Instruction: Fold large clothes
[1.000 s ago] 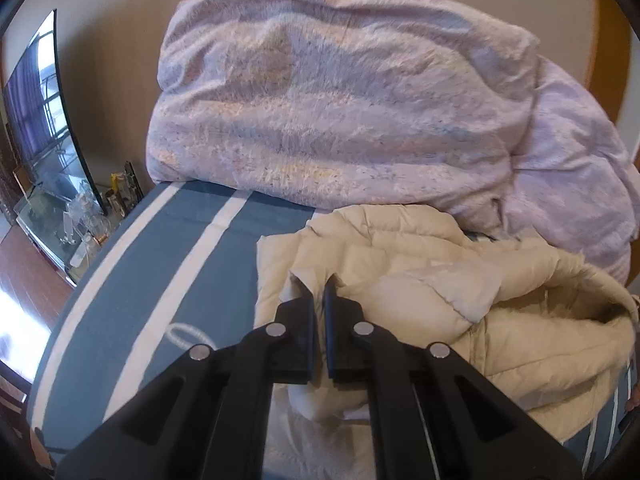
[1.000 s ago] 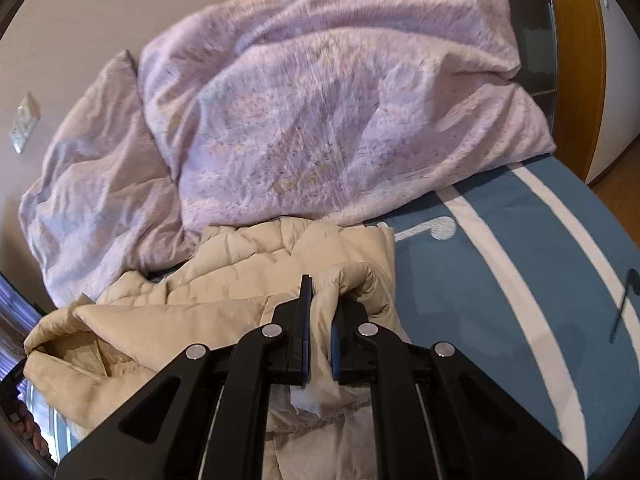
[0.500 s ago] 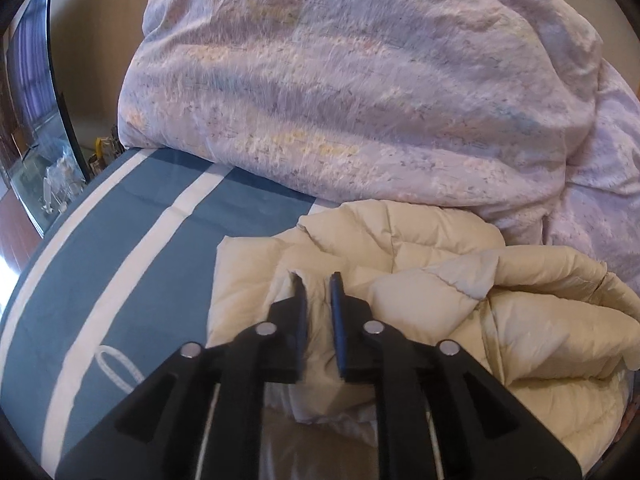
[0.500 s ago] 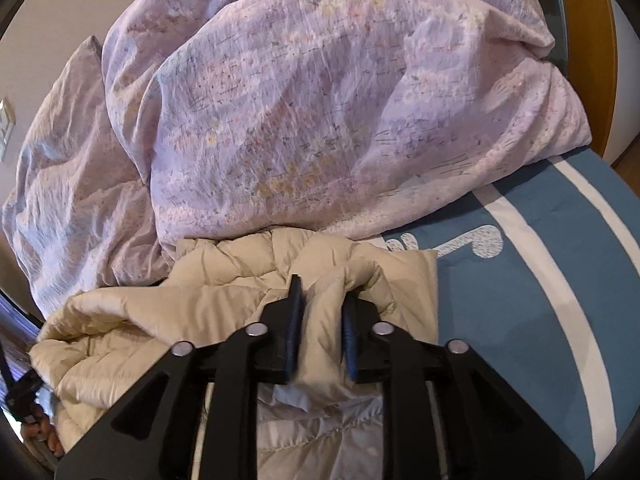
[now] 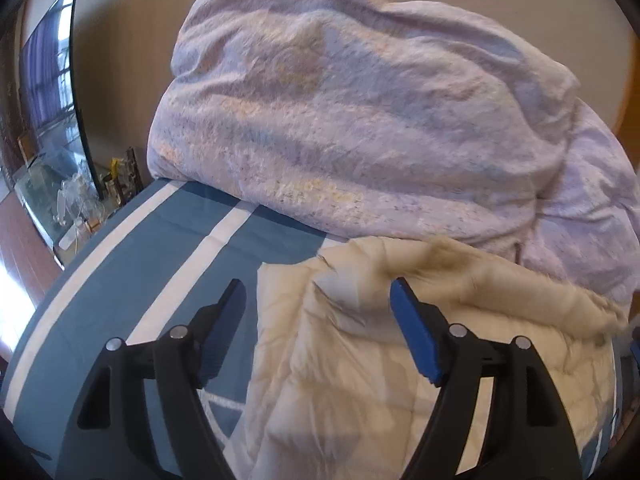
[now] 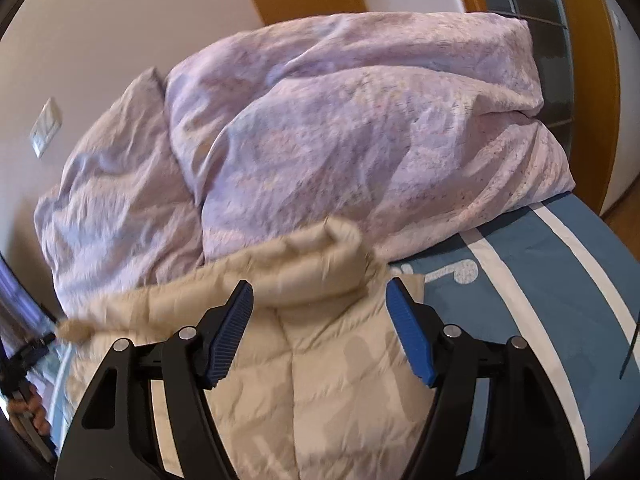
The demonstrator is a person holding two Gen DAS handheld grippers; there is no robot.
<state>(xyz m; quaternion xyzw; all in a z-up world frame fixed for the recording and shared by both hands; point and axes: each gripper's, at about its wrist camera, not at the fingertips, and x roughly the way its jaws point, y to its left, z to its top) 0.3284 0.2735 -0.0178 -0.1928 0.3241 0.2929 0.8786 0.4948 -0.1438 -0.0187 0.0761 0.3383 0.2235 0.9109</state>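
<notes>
A cream quilted puffer jacket [image 5: 400, 360] lies folded on the blue bed cover, its far edge against the lilac duvet. My left gripper [image 5: 318, 300] is open wide and empty, just above the jacket's left edge. In the right wrist view the jacket [image 6: 320, 380] fills the space under my right gripper [image 6: 320, 300], which is also open wide and empty, above the jacket's right part near its rolled far edge.
A bulky lilac duvet [image 5: 360, 120] is piled at the head of the bed, also in the right wrist view [image 6: 340, 140]. The blue bed cover with white stripes [image 5: 160, 260] lies bare left of the jacket, and right of it [image 6: 540, 280]. A TV [image 5: 48, 80] and clutter stand left.
Both grippers have opened and let go of the jacket fold, which now lies flat on the bed. Both have drawn back a little from the duvet.
</notes>
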